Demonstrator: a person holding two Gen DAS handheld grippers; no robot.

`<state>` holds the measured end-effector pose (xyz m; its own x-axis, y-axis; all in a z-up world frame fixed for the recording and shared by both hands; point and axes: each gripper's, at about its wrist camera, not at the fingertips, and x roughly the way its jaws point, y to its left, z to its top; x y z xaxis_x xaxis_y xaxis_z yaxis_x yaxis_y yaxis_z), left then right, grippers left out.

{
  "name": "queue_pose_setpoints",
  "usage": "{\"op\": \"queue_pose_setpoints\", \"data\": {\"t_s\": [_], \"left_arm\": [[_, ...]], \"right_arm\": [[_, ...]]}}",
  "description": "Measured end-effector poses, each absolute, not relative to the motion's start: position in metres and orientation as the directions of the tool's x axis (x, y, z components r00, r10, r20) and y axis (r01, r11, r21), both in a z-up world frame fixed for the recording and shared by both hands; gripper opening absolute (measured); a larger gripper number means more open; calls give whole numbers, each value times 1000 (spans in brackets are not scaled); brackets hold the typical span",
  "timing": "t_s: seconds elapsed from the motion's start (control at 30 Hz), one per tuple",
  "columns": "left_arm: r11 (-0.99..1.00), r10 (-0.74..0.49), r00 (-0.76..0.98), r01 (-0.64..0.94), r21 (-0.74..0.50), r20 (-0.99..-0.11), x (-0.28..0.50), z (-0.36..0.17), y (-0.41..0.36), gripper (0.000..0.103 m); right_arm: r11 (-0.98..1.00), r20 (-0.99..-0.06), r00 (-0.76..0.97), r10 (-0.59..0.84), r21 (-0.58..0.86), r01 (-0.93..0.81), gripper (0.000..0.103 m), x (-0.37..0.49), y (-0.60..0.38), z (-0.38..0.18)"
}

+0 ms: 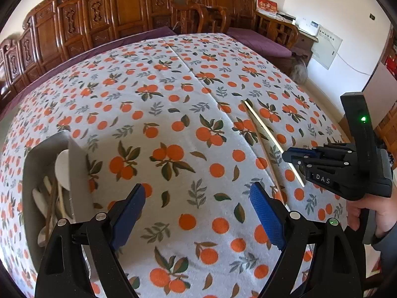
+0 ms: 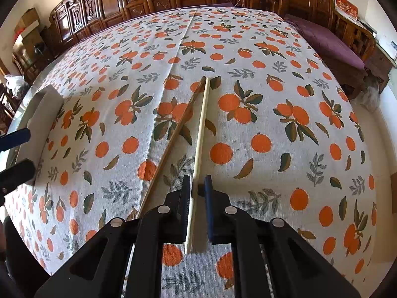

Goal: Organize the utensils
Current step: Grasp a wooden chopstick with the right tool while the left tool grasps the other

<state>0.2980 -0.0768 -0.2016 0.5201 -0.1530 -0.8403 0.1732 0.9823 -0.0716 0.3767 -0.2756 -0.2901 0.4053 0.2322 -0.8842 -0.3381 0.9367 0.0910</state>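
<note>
Right claw (image 2: 197, 186) points steeply down at the surface (image 2: 273, 129), which is covered by an orange-print cloth. Its jaws are nearly together with the near part of the pale chopstick (image 2: 199, 146) between the pads; the gap at the pads is slight, so whether they press on it cannot be told. The brown chopstick (image 2: 173, 134) lies just beside it on the left, flat on the cloth, the far tips of both close together.

In the left wrist view, a hand (image 1: 367, 216) grips the right tool's handle from below (a sleeve shows at the wrist).

Left claw (image 1: 198, 213) hangs tilted down over bare cloth, jaws wide apart and holding nothing. The grey tray (image 1: 74, 164) sits at its left, with pale spoons (image 1: 62, 166) and sticks inside.
</note>
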Motion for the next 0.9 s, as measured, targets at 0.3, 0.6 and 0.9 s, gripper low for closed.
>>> {"op": "queue_pose_setpoints", "data": {"t_s": [0.3,0.6,0.9], "left_arm": [[976,-170,502,206,-74,-848,316,-213,-98,82],[962,-203,485,260,-82,-851,333,-221,-136,70],[947,-236,427,303,-107,-873,349,-239,-173,36]], "right_arm": [[933,-876,412,252,107,-343,6,372,-292,-285],[941,-861,438,259,123,-316,6,358,-323,-278],[944,-847,456,271,141,-300,6,351,-339,-276]]}}
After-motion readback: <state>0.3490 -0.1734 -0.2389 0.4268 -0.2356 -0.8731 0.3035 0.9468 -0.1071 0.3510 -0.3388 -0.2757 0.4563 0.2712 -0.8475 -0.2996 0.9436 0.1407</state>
